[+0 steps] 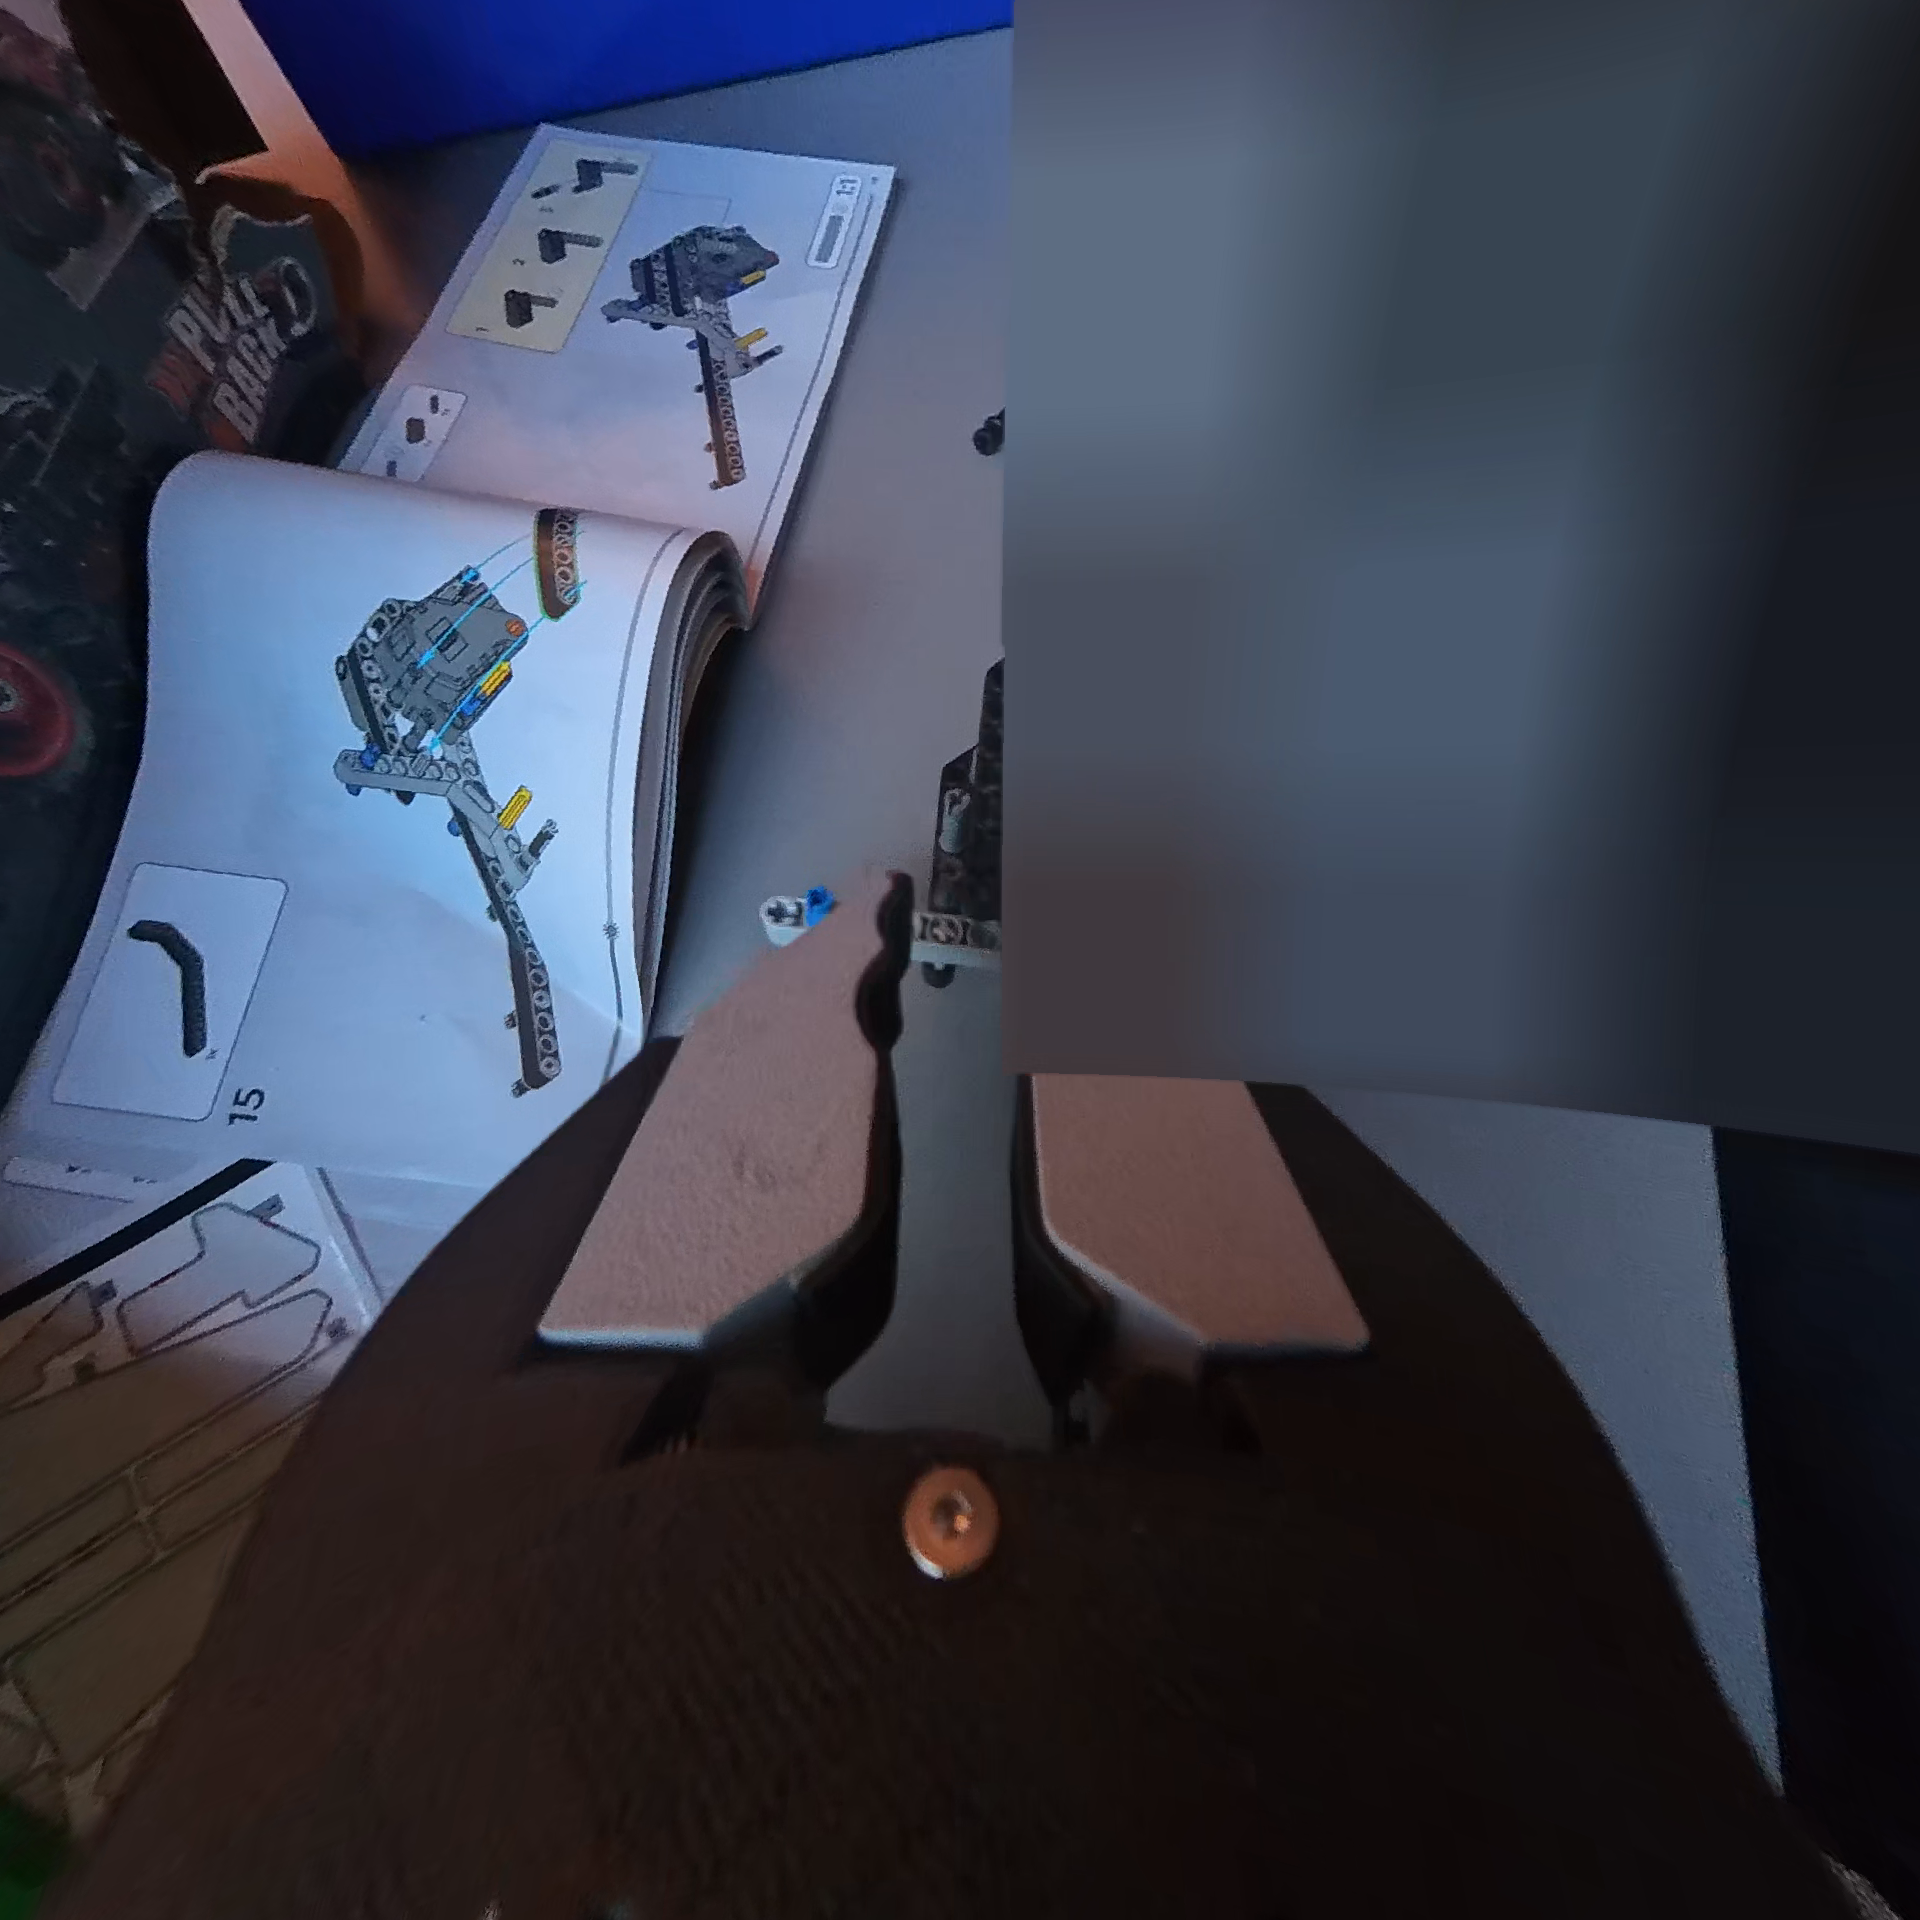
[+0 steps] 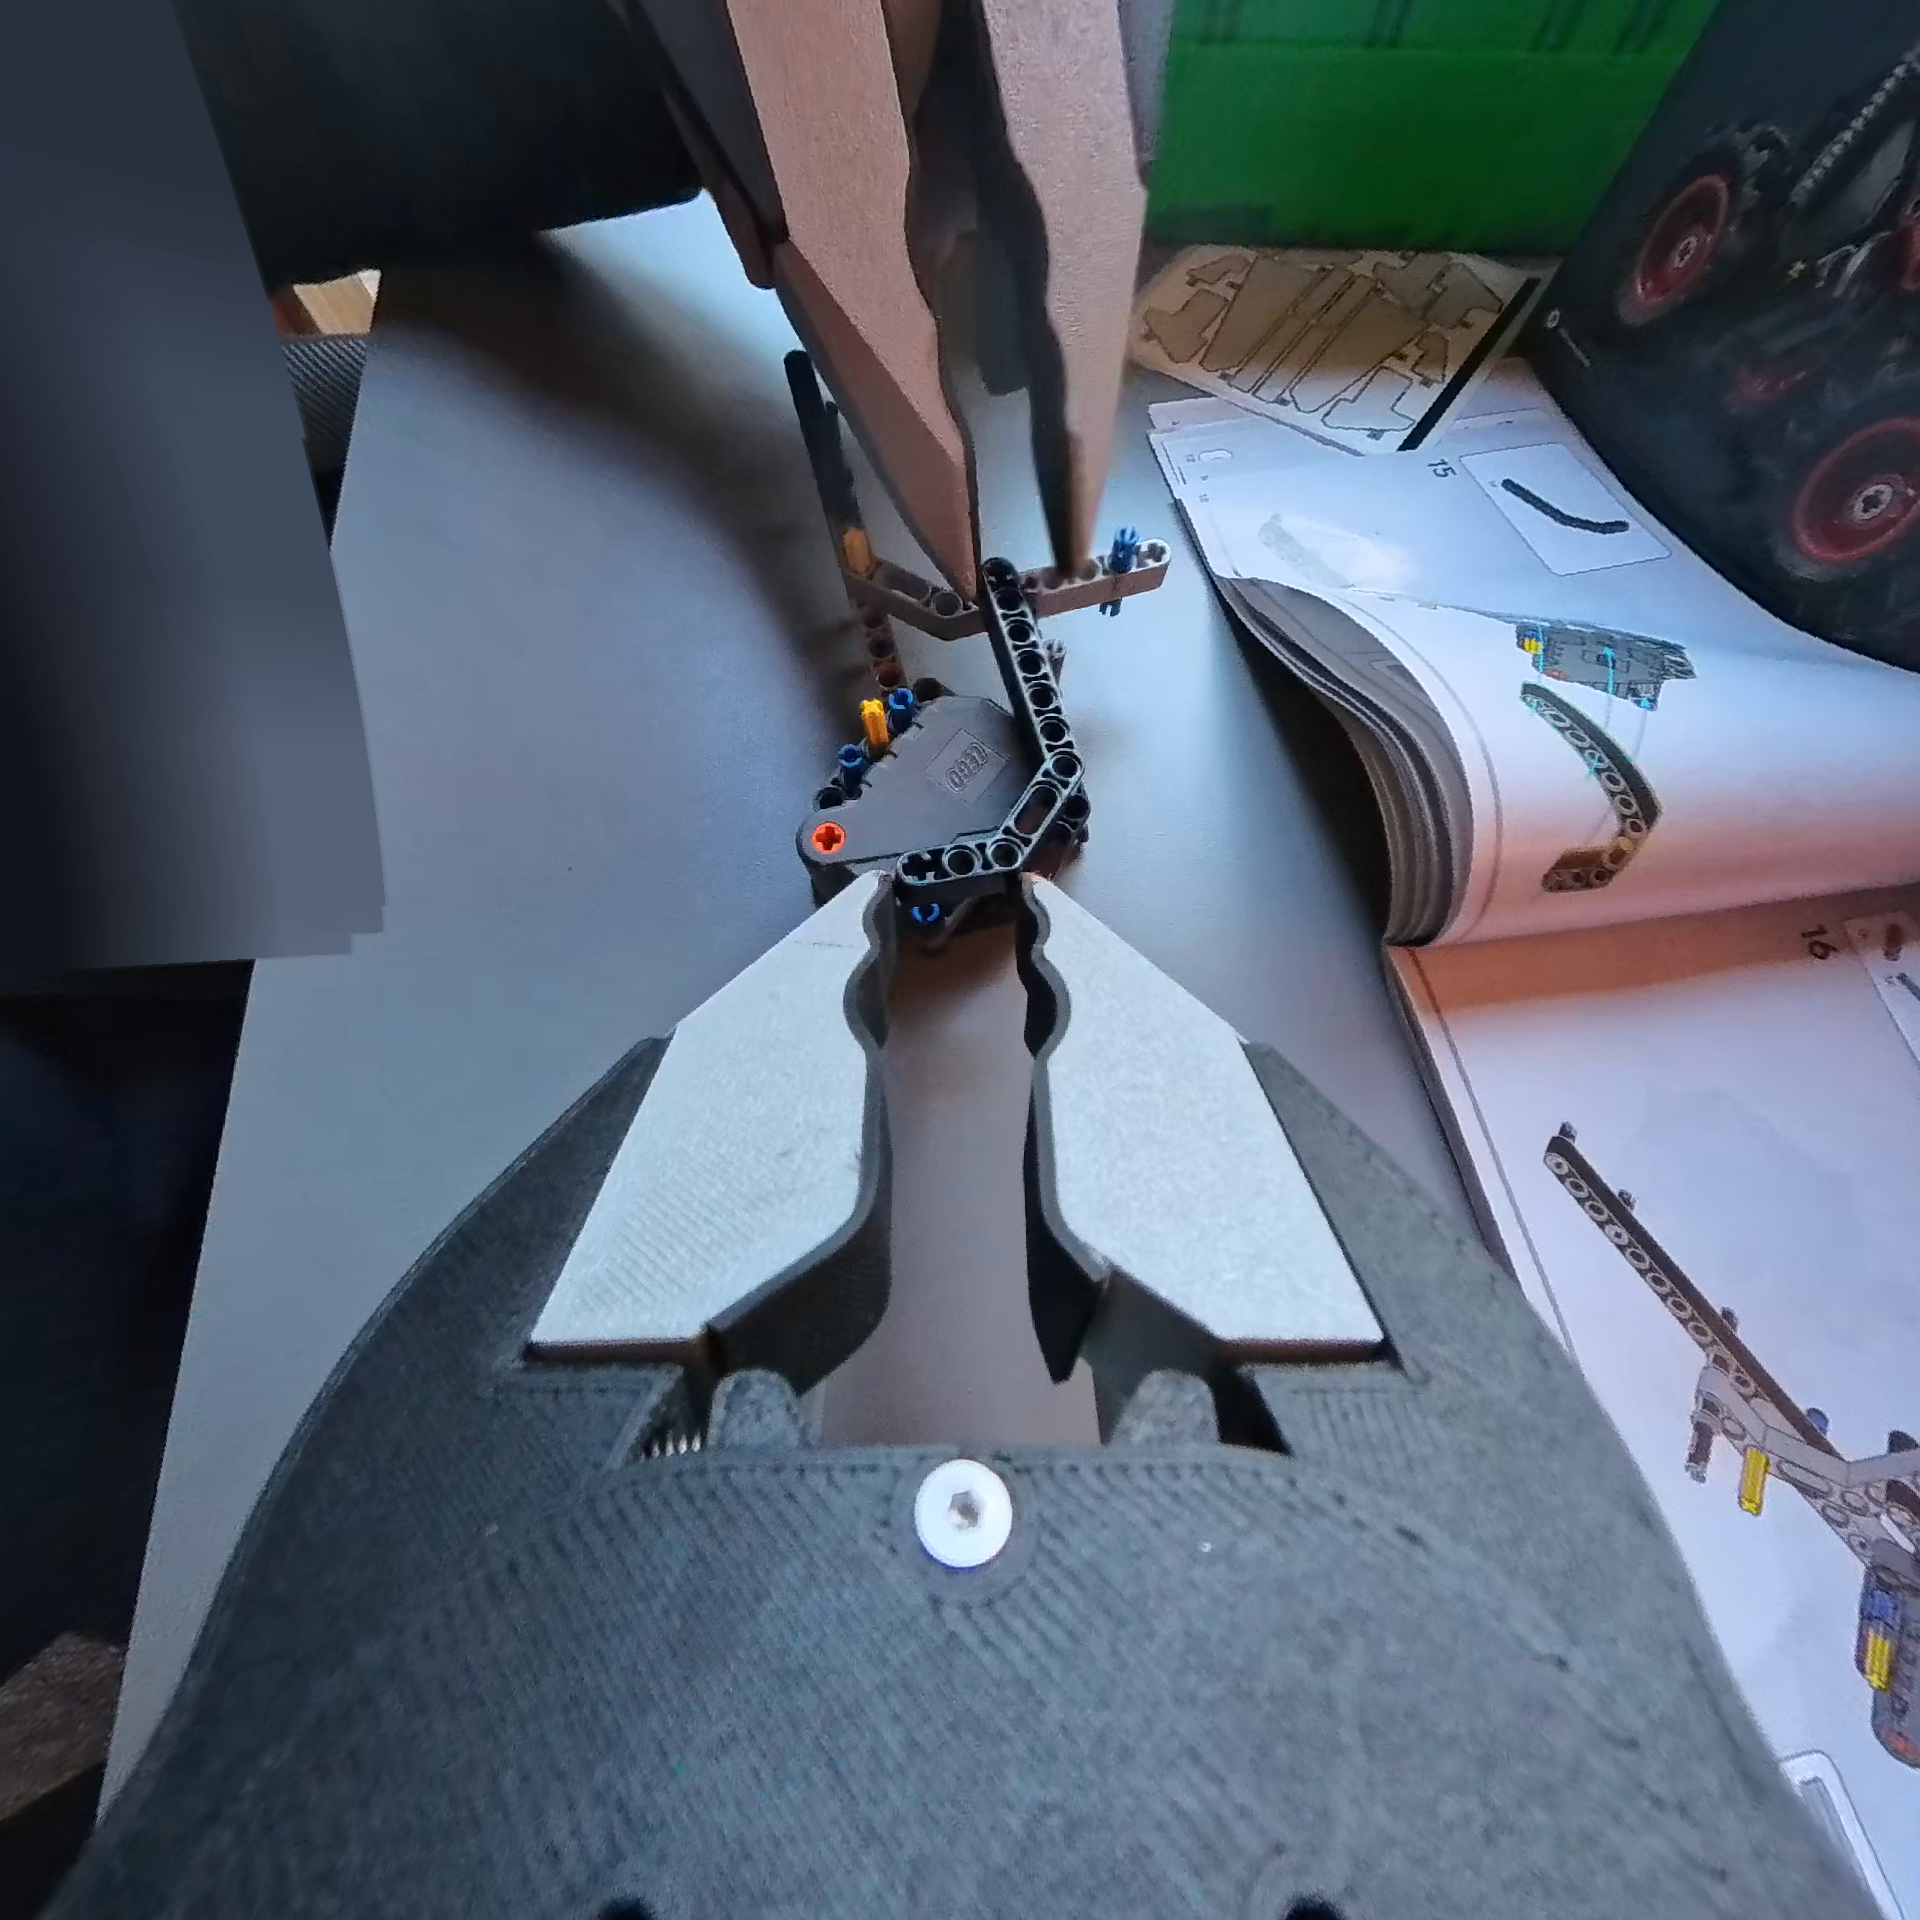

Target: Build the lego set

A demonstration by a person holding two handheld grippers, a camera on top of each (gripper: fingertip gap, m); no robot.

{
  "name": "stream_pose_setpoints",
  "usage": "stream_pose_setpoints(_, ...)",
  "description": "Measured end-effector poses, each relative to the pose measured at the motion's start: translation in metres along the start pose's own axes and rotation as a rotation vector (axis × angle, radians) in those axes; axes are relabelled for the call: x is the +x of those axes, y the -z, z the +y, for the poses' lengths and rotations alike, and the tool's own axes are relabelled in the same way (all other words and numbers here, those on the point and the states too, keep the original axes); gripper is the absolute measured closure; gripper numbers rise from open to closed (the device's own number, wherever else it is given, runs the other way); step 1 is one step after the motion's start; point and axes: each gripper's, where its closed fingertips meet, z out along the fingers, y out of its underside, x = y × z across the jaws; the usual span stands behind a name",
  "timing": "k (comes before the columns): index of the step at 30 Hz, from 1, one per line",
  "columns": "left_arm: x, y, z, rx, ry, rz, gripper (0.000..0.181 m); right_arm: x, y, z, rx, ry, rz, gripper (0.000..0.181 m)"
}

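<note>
In the right wrist view a part-built lego assembly (image 2: 935, 779) lies on the grey table (image 2: 571, 623): a dark grey motor block with blue and yellow pins and grey beams (image 2: 1101, 582). A black bent beam (image 2: 1039, 717) lies across it. My right gripper (image 2: 951, 899) is shut on the assembly's near end. My left gripper (image 2: 1023, 577) comes down from the far side, and its tips close on the beam's far end. In the left wrist view, the left gripper (image 1: 966, 894) has one finger hidden by a blurred patch, and only an edge of the assembly (image 1: 971, 821) shows.
An open instruction booklet (image 2: 1558, 727) lies right of the assembly and also shows in the left wrist view (image 1: 416, 779). The set's box (image 2: 1787, 312), a sticker sheet (image 2: 1320, 332) and a green box (image 2: 1403, 125) lie beyond. A small white-and-blue piece (image 1: 795, 912) and a black pin (image 1: 989, 429) lie loose. The gap from one gripper's tips to the other's is roughly 7 cm.
</note>
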Motion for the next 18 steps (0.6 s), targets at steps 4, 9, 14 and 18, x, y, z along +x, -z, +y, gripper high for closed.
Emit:
stream_pose_setpoints(4, -0.0002, -0.0003, 0.001, -0.01, -0.002, -0.007, 0.168, 0.0001, -0.0004, -0.0001, 0.003, -0.008, -0.004, 0.162)
stream_pose_setpoints(9, 0.0019, -0.0011, 0.0035, -0.029, -0.01, -0.007, 0.174, 0.0011, -0.0003, -0.0005, 0.004, 0.001, 0.006, 0.162)
stream_pose_setpoints(14, 0.0032, 0.002, -0.0004, -0.02, -0.03, -0.024, 0.178, 0.0009, 0.0004, -0.0016, 0.011, 0.005, 0.006, 0.162)
stream_pose_setpoints(18, 0.0009, 0.005, -0.0059, -0.002, -0.054, -0.057, 0.178, 0.0033, 0.0008, -0.003, 0.016, 0.014, 0.024, 0.162)
